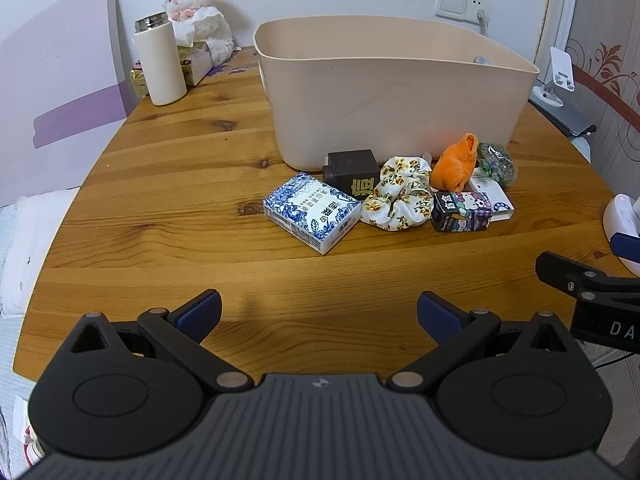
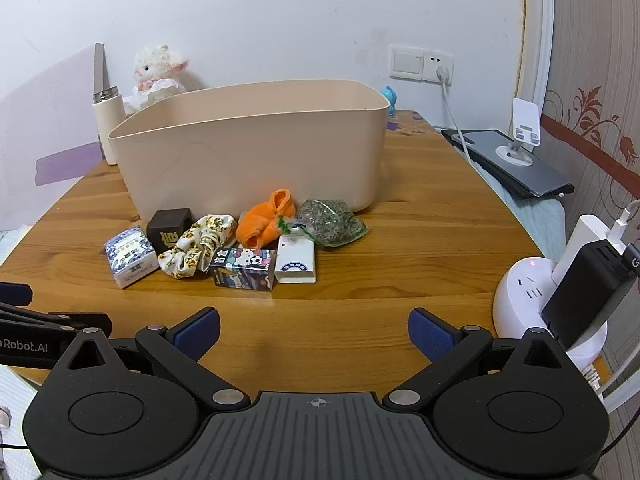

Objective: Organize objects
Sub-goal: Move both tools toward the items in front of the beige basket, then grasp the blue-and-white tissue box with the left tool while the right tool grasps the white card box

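Note:
A beige plastic bin [image 1: 384, 88] [image 2: 256, 148] stands on the wooden table. In front of it lie a blue-and-white box [image 1: 312, 212] [image 2: 130, 256], a dark brown box [image 1: 352, 172] [image 2: 168, 228], a floral scrunchie [image 1: 400, 196] [image 2: 200, 248], an orange cloth [image 1: 456, 168] [image 2: 266, 224], a Hello Kitty box [image 1: 464, 212] [image 2: 244, 268], a white box [image 1: 494, 196] [image 2: 296, 260] and a bag of dried herbs [image 1: 498, 160] [image 2: 332, 222]. My left gripper [image 1: 319, 312] and right gripper [image 2: 314, 330] are open and empty, near the table's front edge.
A cream thermos [image 1: 160, 60] and a plush lamb [image 1: 200, 12] stand at the back left. A white power hub with adapters [image 2: 560, 292] sits at the right edge. A tablet and phone stand [image 2: 516, 160] lie at the back right.

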### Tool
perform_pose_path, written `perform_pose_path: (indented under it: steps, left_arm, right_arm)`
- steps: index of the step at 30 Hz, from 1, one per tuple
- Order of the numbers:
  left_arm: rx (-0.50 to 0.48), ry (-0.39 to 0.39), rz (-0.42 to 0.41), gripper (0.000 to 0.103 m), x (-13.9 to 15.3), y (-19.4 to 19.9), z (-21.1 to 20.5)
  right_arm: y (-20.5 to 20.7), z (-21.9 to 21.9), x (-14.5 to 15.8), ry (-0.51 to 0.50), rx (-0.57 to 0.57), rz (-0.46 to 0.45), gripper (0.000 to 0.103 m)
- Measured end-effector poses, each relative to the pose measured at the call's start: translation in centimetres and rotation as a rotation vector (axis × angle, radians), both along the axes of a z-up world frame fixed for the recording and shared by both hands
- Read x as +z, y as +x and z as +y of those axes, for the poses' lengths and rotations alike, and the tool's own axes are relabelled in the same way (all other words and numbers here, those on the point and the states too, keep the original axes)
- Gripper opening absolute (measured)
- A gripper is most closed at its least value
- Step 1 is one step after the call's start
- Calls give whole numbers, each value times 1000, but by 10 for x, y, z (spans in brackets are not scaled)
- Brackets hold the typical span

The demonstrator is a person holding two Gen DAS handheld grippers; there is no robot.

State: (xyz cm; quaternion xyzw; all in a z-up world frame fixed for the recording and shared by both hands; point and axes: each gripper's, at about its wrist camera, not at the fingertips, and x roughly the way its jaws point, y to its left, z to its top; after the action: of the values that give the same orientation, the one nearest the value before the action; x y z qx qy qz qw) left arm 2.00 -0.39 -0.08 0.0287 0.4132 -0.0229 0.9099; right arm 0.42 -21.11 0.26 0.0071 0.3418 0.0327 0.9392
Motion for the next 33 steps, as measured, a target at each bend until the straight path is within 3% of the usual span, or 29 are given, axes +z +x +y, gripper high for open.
perform_pose_path:
  steps: [22, 25, 29, 33]
  left_arm:
    - [0, 0, 23, 103, -23, 55, 15]
    - [-13, 4, 18, 103, -27, 65, 17]
    - [-49, -61, 41, 103, -33, 79, 23]
    - [-67, -38, 18, 103, -36, 87, 25]
  right_arm:
    - [46, -3, -22, -52, -20, 37, 92]
    - [54, -4, -26, -57, -19, 45, 90]
    - [65, -3, -32, -64, -15, 55, 89]
    - [72, -1, -36, -63, -4, 63, 87]
